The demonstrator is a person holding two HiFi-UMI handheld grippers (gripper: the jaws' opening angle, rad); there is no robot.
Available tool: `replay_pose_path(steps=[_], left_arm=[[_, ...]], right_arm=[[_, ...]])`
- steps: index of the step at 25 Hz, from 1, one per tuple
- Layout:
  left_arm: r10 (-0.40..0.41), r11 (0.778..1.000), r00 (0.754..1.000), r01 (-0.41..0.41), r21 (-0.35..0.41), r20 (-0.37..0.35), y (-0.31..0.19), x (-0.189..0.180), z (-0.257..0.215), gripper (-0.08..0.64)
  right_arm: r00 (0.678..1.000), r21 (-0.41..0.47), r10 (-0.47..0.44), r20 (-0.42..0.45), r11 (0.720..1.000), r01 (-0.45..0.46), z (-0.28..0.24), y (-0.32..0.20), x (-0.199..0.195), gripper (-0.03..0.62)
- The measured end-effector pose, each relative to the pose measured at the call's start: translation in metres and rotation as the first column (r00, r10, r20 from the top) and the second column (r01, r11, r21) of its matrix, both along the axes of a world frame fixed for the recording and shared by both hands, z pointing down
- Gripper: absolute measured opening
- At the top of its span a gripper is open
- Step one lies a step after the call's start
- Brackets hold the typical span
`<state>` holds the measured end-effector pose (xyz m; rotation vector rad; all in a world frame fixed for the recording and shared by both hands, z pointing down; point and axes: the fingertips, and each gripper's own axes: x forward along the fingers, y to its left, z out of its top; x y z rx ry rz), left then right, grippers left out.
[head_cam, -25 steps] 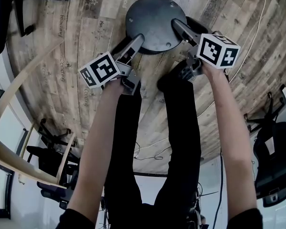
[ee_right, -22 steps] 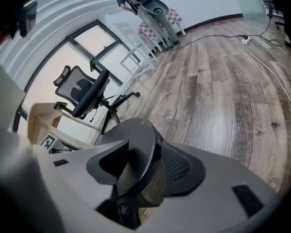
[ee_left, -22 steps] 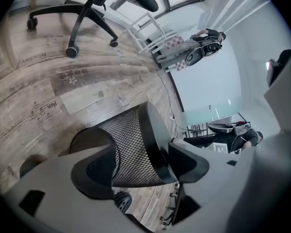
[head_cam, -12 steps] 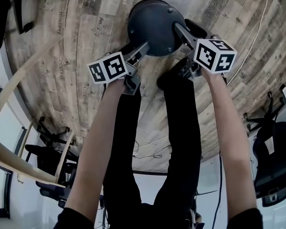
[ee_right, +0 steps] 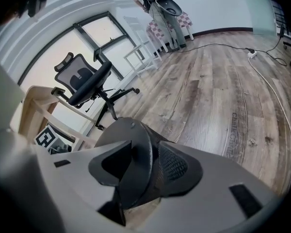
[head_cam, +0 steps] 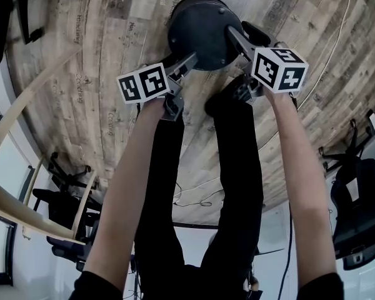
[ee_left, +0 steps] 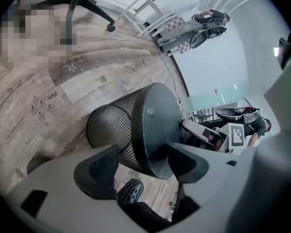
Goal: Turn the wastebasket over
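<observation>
The black mesh wastebasket (head_cam: 200,33) stands on the wooden floor with its flat round base turned toward me. My right gripper (head_cam: 232,33) holds its right edge. In the right gripper view the right gripper (ee_right: 148,166) has just been closing, and its jaws now clamp the base rim of the wastebasket (ee_right: 136,159), one finger on the flat base and one on the mesh wall. My left gripper (head_cam: 184,61) is at the basket's lower left. In the left gripper view the left gripper (ee_left: 143,166) straddles the rim of the wastebasket (ee_left: 136,130) with its jaws apart and a gap at the mesh side.
The person's dark-clad legs and shoes (head_cam: 228,99) stand just below the basket. A wooden frame (head_cam: 25,105) runs along the left, an office chair (ee_right: 87,81) stands behind the basket, another chair (head_cam: 359,199) is at the right, and a cable (head_cam: 337,36) crosses the floor.
The left gripper has slid up and to the right, closer to the basket's rim. The basket's base now looks slightly smaller and more tilted. The right gripper has stayed on its edge.
</observation>
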<state>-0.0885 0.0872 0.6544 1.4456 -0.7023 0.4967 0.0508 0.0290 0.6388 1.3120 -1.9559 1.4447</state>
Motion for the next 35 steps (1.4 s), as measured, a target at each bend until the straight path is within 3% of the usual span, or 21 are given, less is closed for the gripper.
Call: replay_pose_path(steps=[6, 11, 17, 24, 30, 35], left_arm=[[0.029, 0.999, 0.998, -0.028, -0.02, 0.048, 0.003, -0.003, -0.008, 0.331], [0.038, 0.999, 0.998, -0.038, -0.01, 0.055, 0.005, -0.006, -0.043, 0.324], [0.082, 0.996, 0.994, -0.085, 0.029, 0.077, 0.004, -0.012, -0.109, 0.296], [0.204, 0.968, 0.977, -0.21, 0.138, 0.061, -0.019, -0.001, -0.2, 0.252], [0.188, 0.953, 0.982, -0.189, 0.236, 0.028, -0.034, 0.001, -0.293, 0.169], [0.187, 0.946, 0.982, -0.179, 0.269, -0.004, -0.024, -0.01, -0.365, 0.088]], right_arm=[[0.999, -0.023, 0.024, -0.039, 0.999, -0.025, -0.014, 0.002, -0.001, 0.187], [0.999, -0.041, 0.005, -0.043, 0.999, -0.007, -0.047, 0.012, -0.006, 0.187], [0.999, -0.045, -0.014, -0.043, 0.999, 0.012, -0.109, 0.025, -0.015, 0.186], [0.996, 0.017, -0.008, -0.084, 1.0, 0.01, -0.196, 0.01, -0.008, 0.155], [0.993, 0.083, 0.024, -0.119, 0.996, -0.014, -0.287, 0.013, -0.003, 0.098], [0.993, 0.127, 0.082, -0.081, 0.989, -0.071, -0.364, 0.035, -0.019, 0.072]])
